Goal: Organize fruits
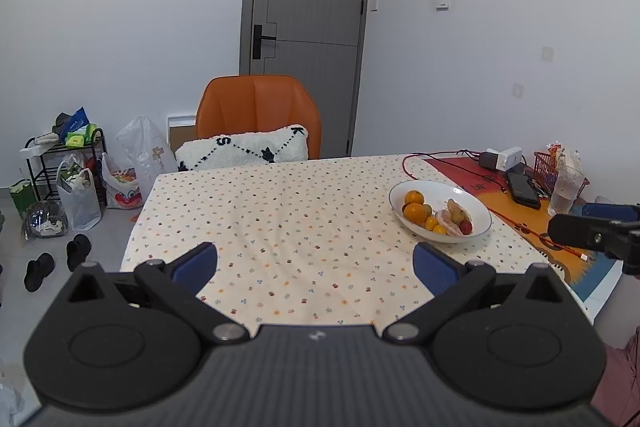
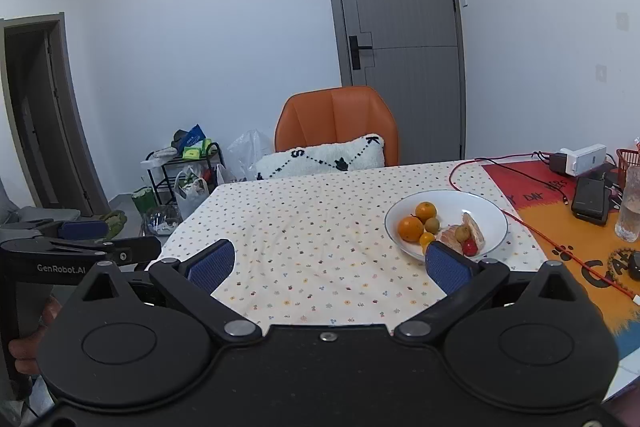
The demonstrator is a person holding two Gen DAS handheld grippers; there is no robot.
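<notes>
A white bowl point(image 1: 476, 205) stands on the flowered tablecloth point(image 1: 280, 219) at the right. It holds oranges point(image 1: 415, 212), small green-brown fruits point(image 1: 457, 214), a red fruit point(image 1: 465, 227) and pinkish peeled pieces. The bowl also shows in the right wrist view point(image 2: 492, 217), with oranges point(image 2: 410, 228) in it. My left gripper point(image 1: 316, 265) is open and empty above the cloth, left of the bowl. My right gripper point(image 2: 330, 265) is open and empty, its right pad point(image 2: 448, 267) just in front of the bowl's near rim.
An orange chair point(image 1: 260, 111) with a white cushion point(image 1: 244, 147) stands at the table's far edge. At the right lie a red cable point(image 2: 560, 243), chargers point(image 2: 580, 159), a black device point(image 2: 590, 203), a red basket point(image 1: 548, 163) and a clear cup point(image 1: 564, 191). Bags and a rack point(image 1: 60, 163) stand on the floor at left.
</notes>
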